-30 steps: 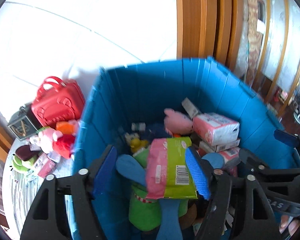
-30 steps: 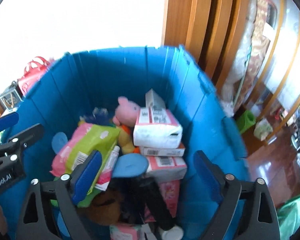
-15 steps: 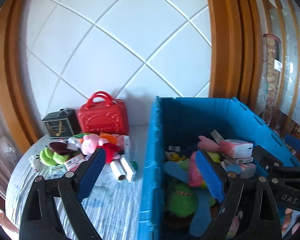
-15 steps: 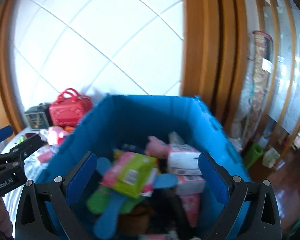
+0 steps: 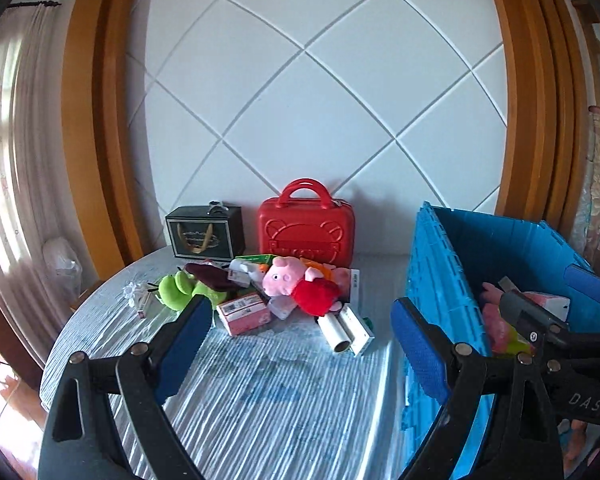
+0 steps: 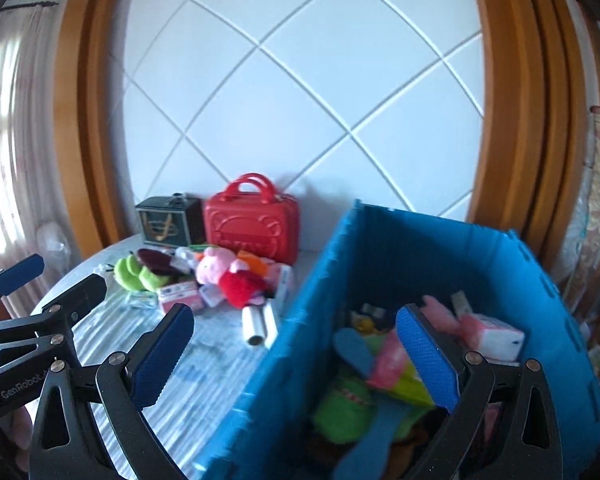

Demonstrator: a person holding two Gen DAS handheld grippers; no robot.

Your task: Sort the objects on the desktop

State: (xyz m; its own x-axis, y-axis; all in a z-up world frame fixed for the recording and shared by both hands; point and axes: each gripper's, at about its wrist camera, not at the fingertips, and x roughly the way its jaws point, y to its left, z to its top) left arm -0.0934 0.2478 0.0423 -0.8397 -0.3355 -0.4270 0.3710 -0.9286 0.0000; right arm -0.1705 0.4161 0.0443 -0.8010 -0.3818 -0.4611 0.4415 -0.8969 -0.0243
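My left gripper (image 5: 302, 344) is open and empty above the striped tablecloth (image 5: 260, 408), facing a pile of things: a pink pig plush (image 5: 284, 276), a green plush (image 5: 176, 290), a pink box (image 5: 244, 312) and a white roll (image 5: 334, 330). The blue bin (image 5: 432, 280) stands to its right. My right gripper (image 6: 296, 354) is open and empty, and the bin's left wall (image 6: 312, 292) shows between its fingers. Inside the bin lie a green and pink pack (image 6: 396, 368), a pink tissue pack (image 6: 492, 332) and a green plush (image 6: 340, 404).
A red case (image 5: 306, 228) and a black gift box (image 5: 206, 234) stand against the white panelled wall behind the pile. Wooden frames flank the wall. The round table's edge (image 5: 60, 344) curves at the left, with a curtain beyond.
Both grippers drew back out of the bin and swung left toward the table. The green and pink pack that was between my left fingers now lies in the bin. The left jaws stand wider.
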